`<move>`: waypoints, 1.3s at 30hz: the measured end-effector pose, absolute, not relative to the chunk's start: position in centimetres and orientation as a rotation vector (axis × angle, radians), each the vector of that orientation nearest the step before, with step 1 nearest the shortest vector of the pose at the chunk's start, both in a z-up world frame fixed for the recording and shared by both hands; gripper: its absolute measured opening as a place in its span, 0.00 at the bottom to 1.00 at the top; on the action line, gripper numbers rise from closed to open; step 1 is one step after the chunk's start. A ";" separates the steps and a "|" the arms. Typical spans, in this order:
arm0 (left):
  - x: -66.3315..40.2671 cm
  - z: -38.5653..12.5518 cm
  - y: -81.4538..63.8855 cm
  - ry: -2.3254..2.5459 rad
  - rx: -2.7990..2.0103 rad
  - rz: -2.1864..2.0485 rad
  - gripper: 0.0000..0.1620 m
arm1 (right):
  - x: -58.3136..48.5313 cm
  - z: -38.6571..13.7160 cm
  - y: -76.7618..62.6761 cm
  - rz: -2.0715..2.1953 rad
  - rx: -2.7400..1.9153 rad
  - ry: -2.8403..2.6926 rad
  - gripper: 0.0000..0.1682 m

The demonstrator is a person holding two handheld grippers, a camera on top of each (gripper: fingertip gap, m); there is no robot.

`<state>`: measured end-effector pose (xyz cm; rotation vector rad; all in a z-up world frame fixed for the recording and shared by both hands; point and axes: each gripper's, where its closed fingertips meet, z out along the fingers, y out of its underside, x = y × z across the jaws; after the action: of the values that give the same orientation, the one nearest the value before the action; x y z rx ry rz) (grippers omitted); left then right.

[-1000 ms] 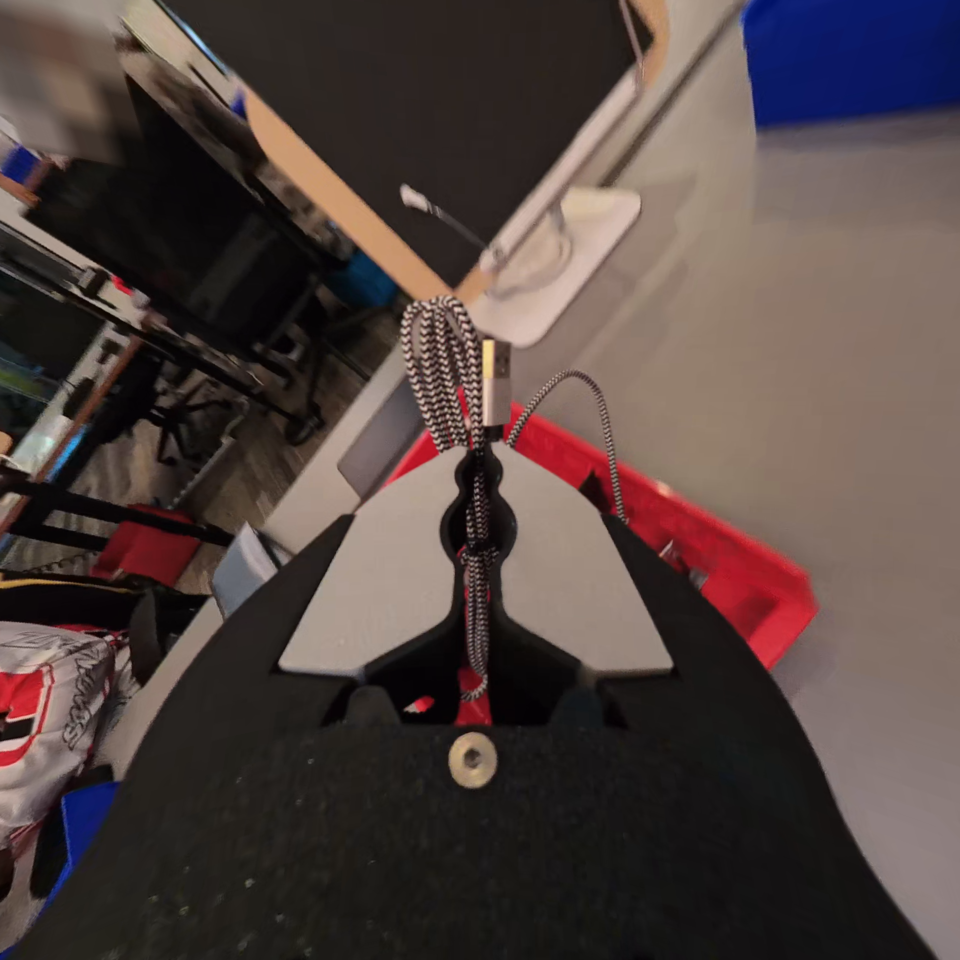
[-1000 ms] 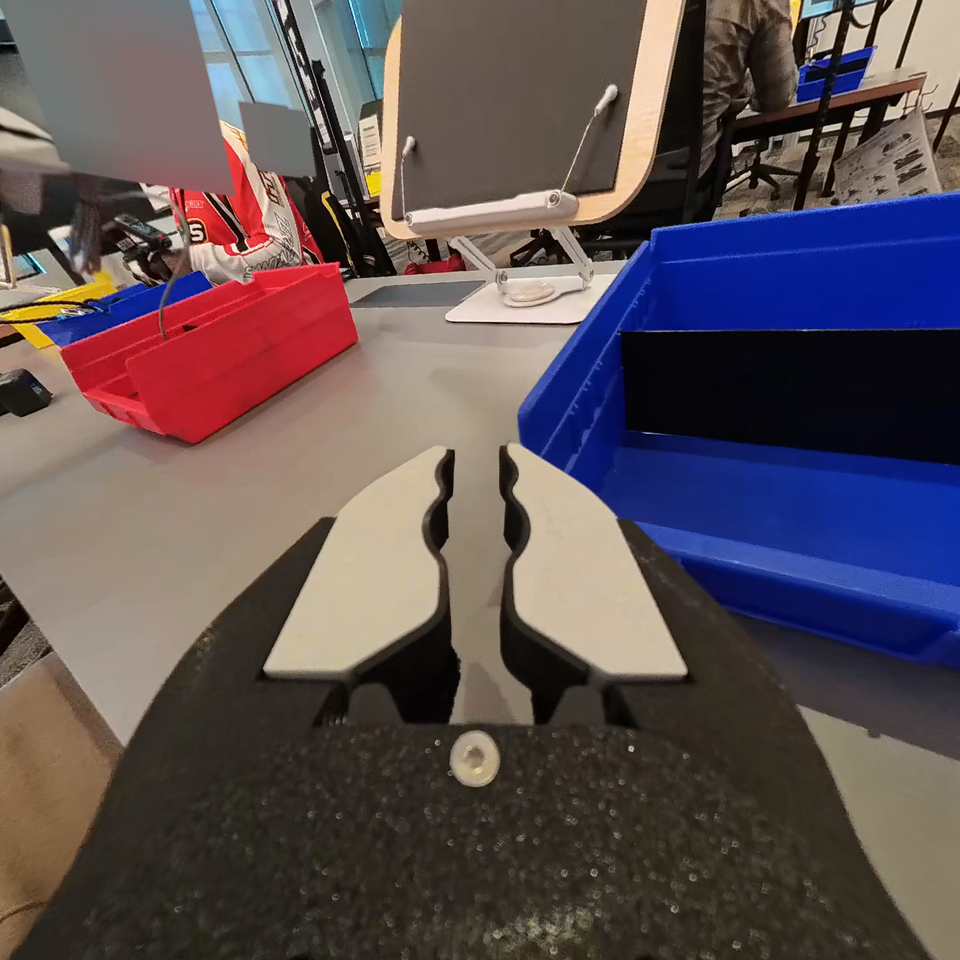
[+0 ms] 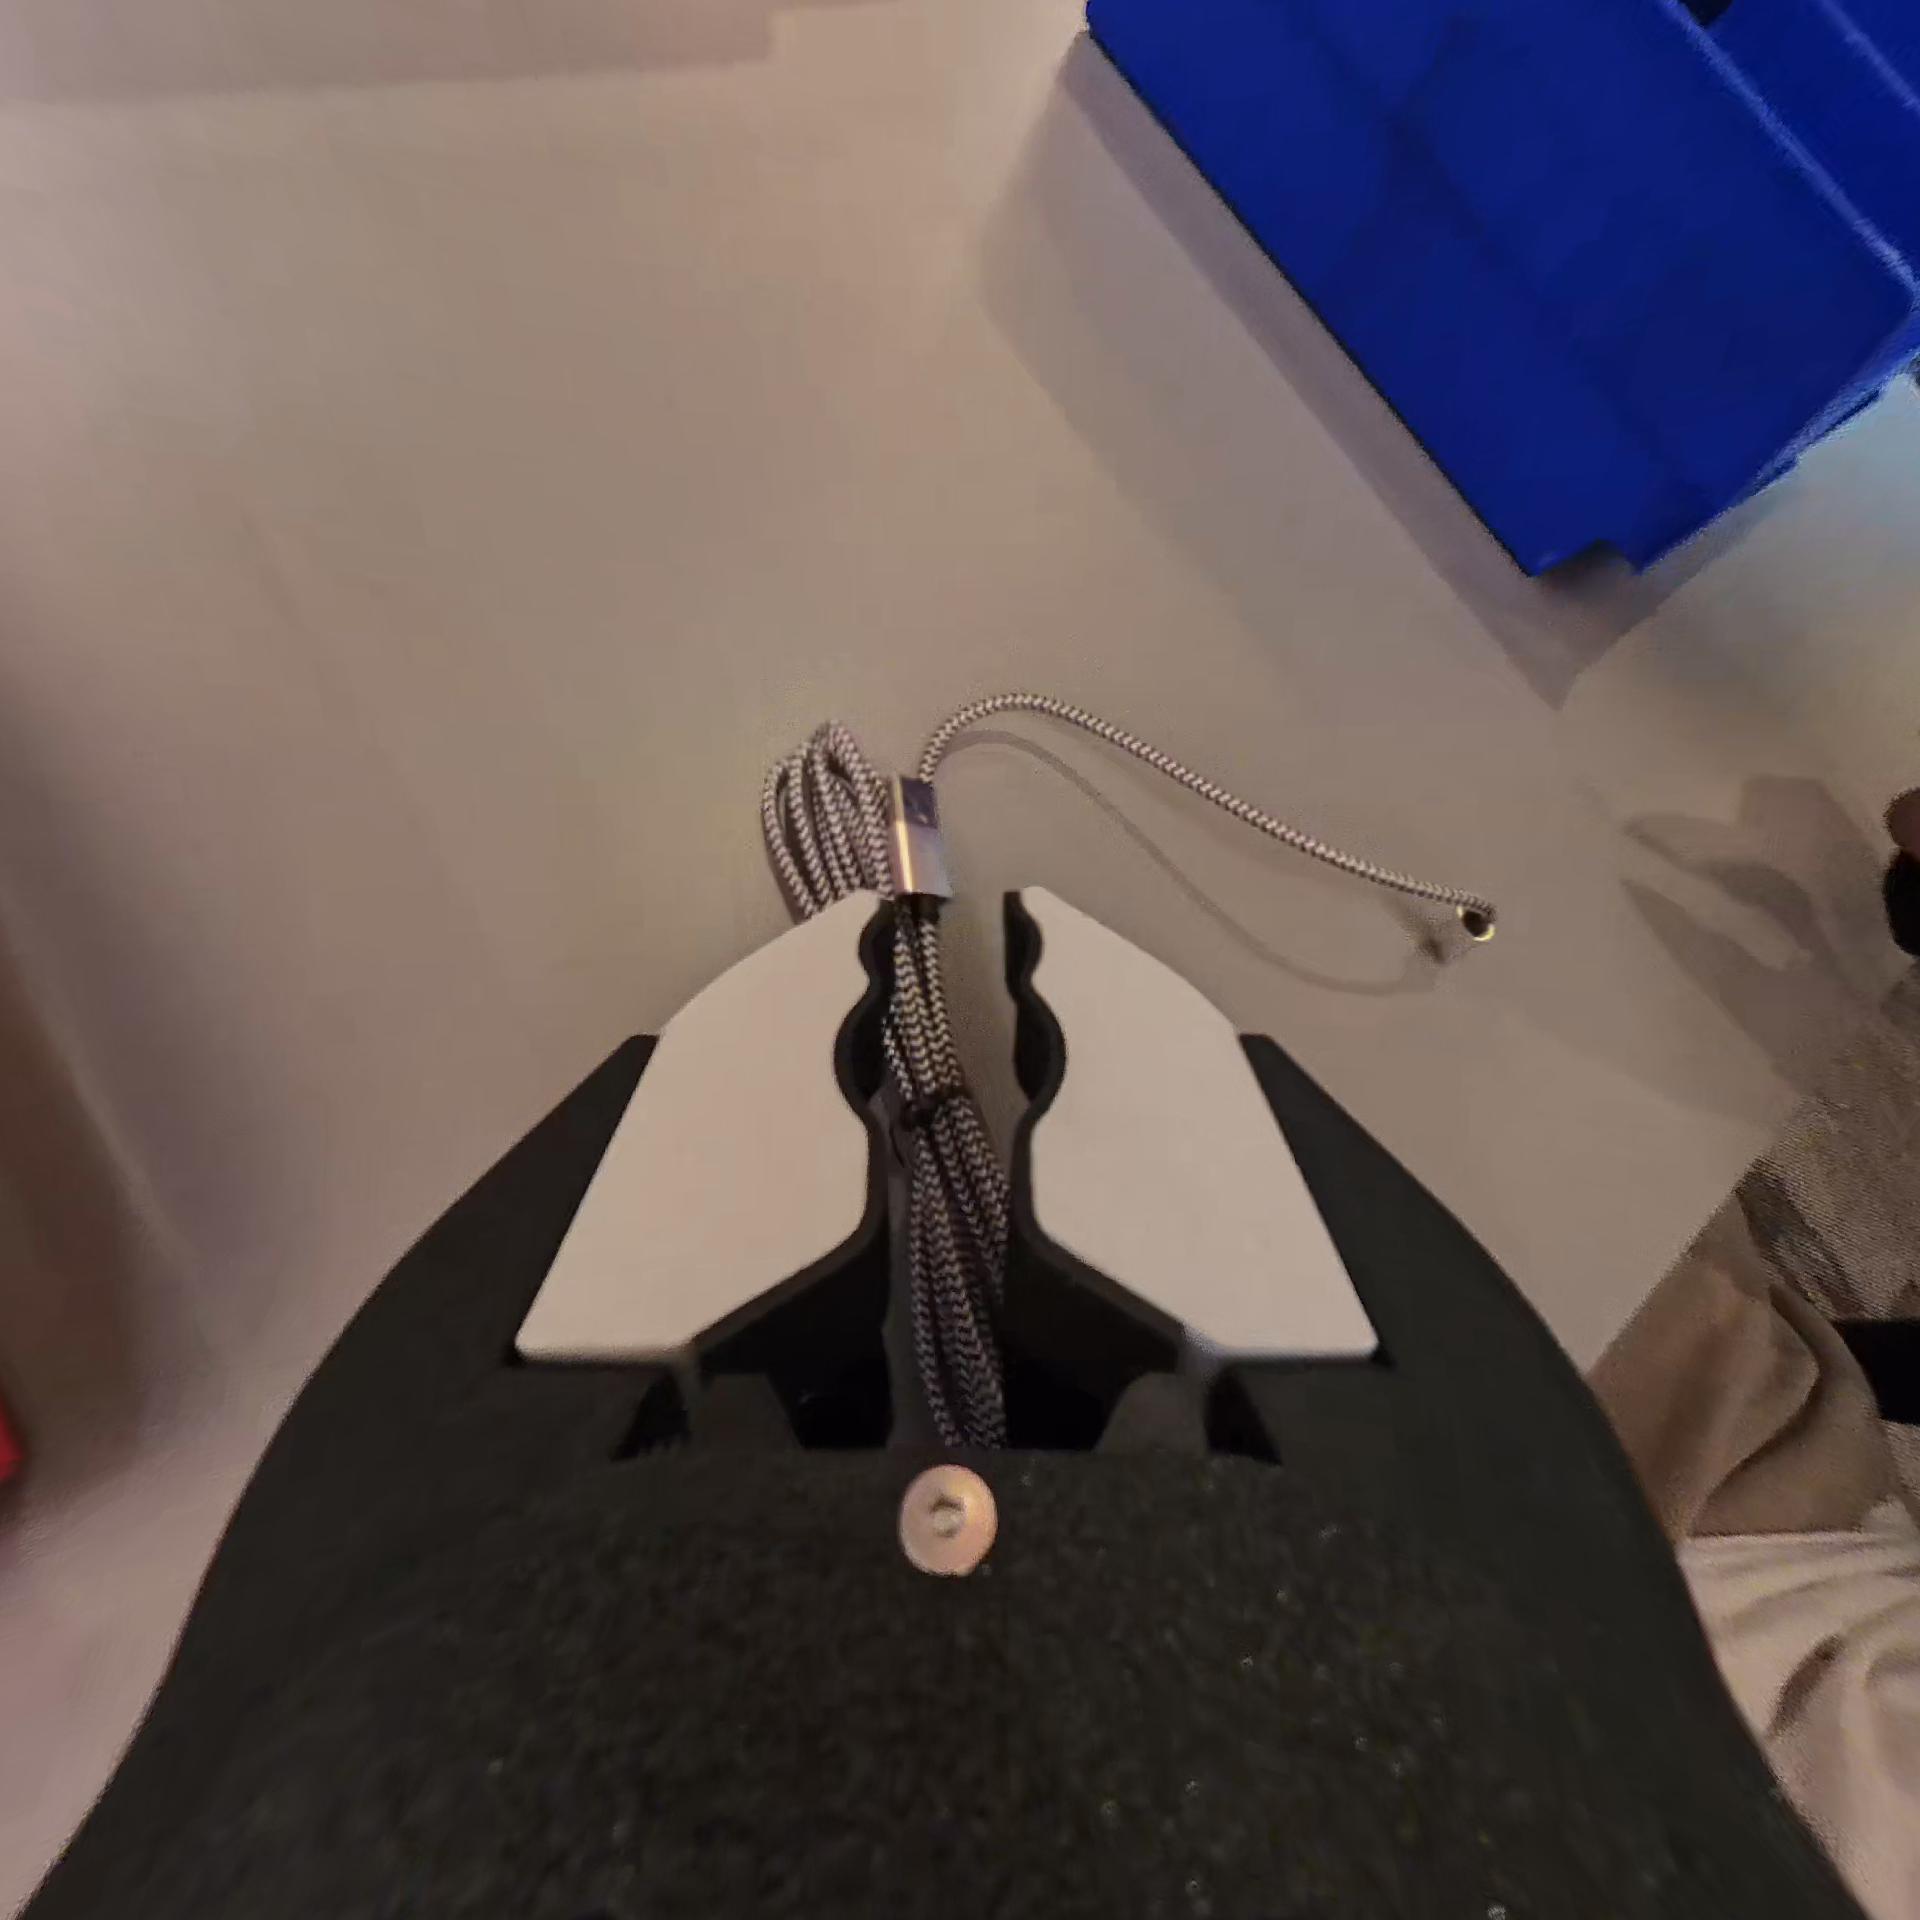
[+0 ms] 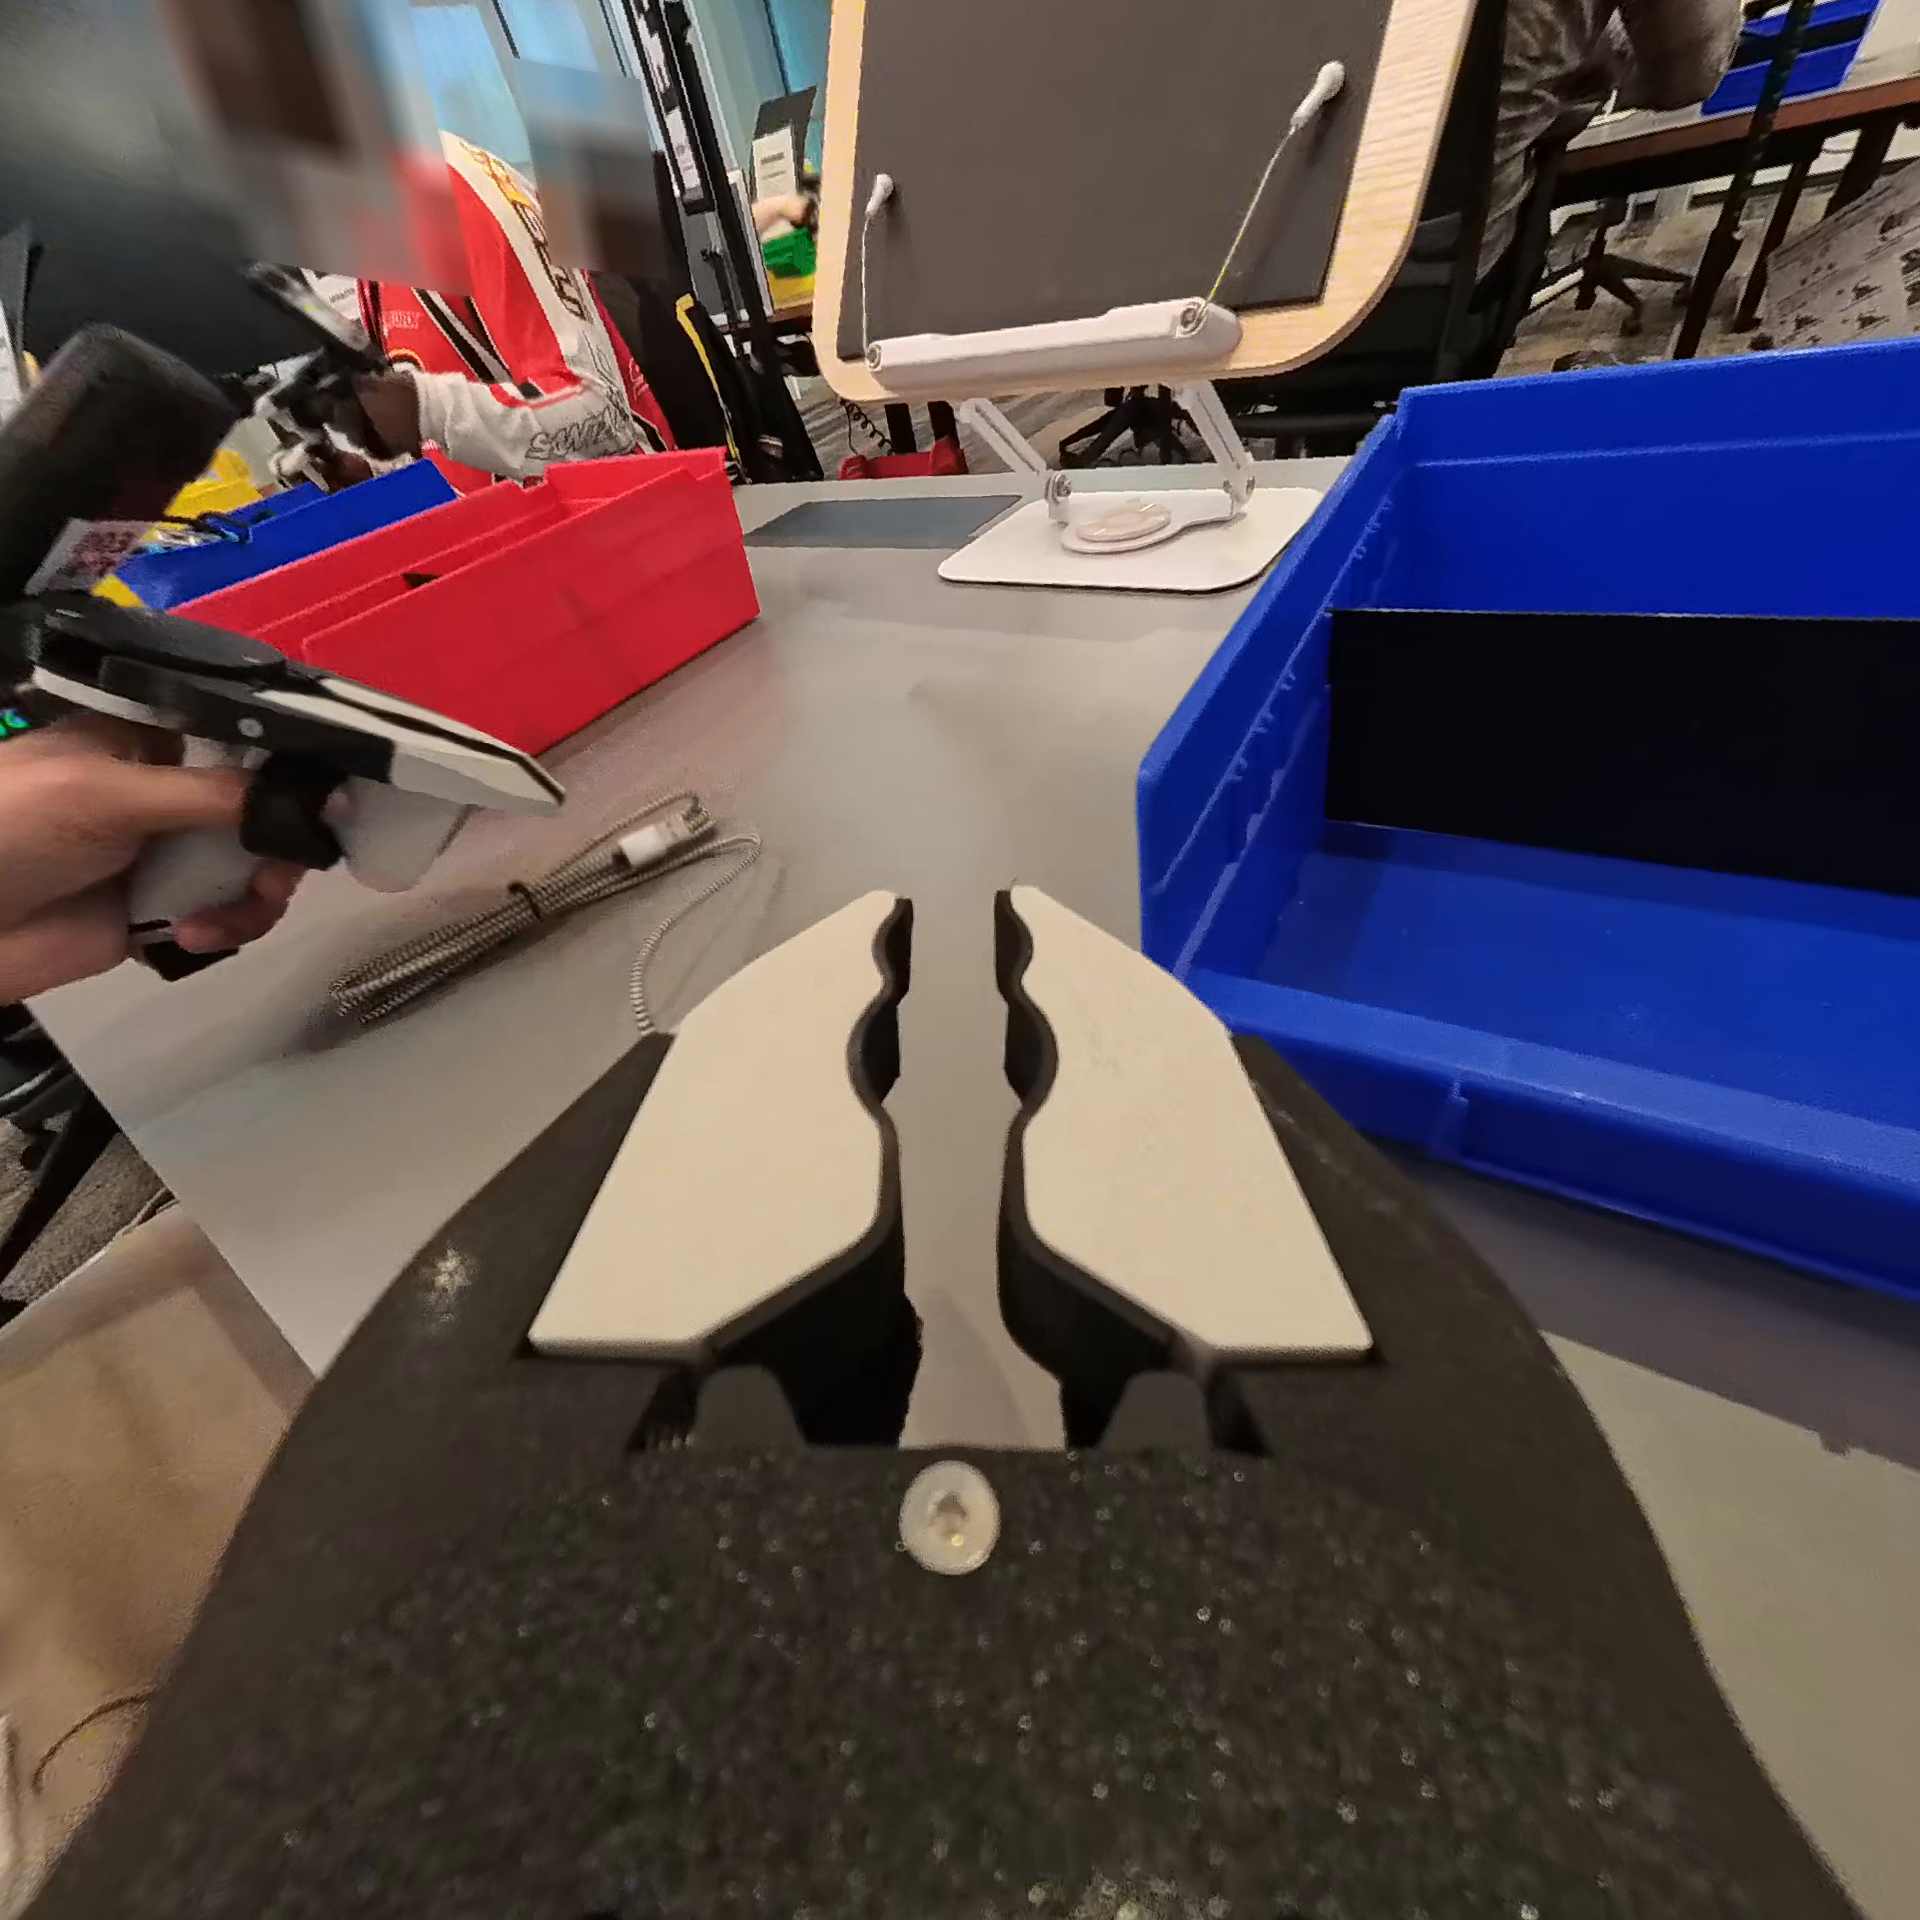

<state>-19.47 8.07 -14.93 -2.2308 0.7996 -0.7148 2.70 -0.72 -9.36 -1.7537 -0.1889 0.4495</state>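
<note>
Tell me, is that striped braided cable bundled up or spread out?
Mostly bundled. The black-and-white braided cable lies on the grey table in a tied coil, with one loose end trailing out.

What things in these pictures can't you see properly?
- Braided cable, left wrist view: its lower end runs behind the gripper body.
- Blue bin, right wrist view: cut off by the right edge; a dark divider hides the back.
- Red bin, right wrist view: its walls hide the inside.

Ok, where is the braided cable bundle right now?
The black-and-white braided cable bundle lies on the grey table, under the open left hand-held gripper, between the red bin and the blue bin.
</note>
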 end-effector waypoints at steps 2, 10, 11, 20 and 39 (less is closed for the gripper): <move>-20.0 -15.1 7.2 0.828 -2.246 -0.739 0.18 | 2.6 -9.4 -0.7 0.441 -1.758 -0.195 0.09; -23.1 -14.9 3.1 0.808 -2.150 -0.790 0.21 | 2.8 -9.4 -0.9 0.457 -1.753 -0.184 0.09; -23.4 -14.4 2.8 0.814 -2.115 -0.781 0.21 | 2.8 -9.4 -0.9 0.461 -1.750 -0.180 0.09; -26.0 -10.4 3.5 0.741 -1.923 -0.908 0.20 | 2.5 -10.2 0.0 0.465 -1.777 -0.184 0.09; -34.5 -10.3 30.2 1.272 -2.402 -0.505 0.18 | 3.1 -11.4 1.2 0.421 -1.822 -0.186 0.08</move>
<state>-34.51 30.25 -10.28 -2.4025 1.2717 -0.5052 3.08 1.15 -11.36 -1.8220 -0.1865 0.4212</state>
